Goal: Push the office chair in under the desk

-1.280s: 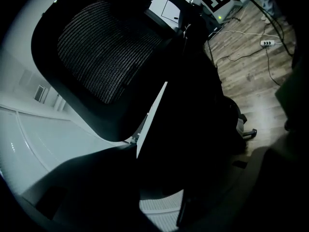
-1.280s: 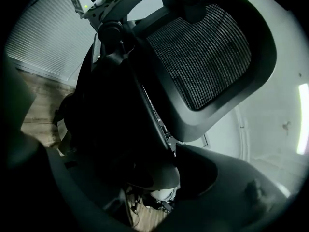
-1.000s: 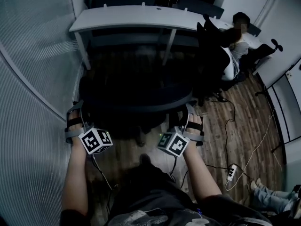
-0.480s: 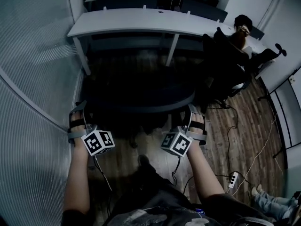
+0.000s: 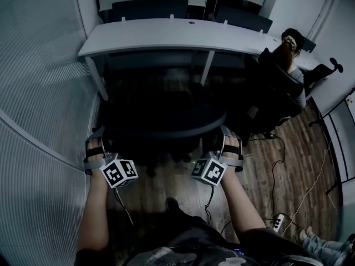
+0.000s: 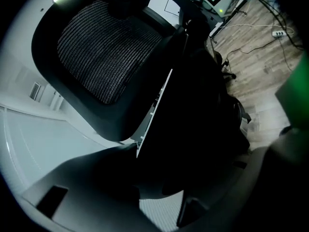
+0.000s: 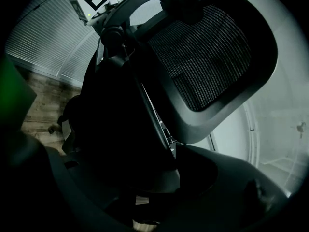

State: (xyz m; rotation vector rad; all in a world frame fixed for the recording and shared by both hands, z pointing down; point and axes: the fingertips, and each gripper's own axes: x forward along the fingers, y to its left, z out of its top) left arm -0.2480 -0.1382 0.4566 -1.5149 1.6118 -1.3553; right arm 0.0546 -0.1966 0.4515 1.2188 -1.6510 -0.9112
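Observation:
The black office chair (image 5: 162,107) stands in front of the white desk (image 5: 172,35), its seat near the desk's front edge. My left gripper (image 5: 95,140) clasps the left end of the curved backrest rim (image 5: 166,128). My right gripper (image 5: 230,140) clasps the right end. In the left gripper view the mesh backrest (image 6: 104,47) fills the frame and its dark edge lies between the jaws of the left gripper (image 6: 159,178). The right gripper view shows the same mesh (image 7: 207,52), with the frame edge between the jaws of the right gripper (image 7: 159,178).
A curved ribbed wall (image 5: 39,93) runs close along the left. A seated person (image 5: 288,49) in another black chair (image 5: 277,93) is at the right. Cables and a power strip (image 5: 279,221) lie on the wood floor. Desk legs (image 5: 206,68) stand beneath the top.
The chair and both grippers have travelled forward together towards the desk, and the person holding them has stepped after them. Both grips look unchanged.

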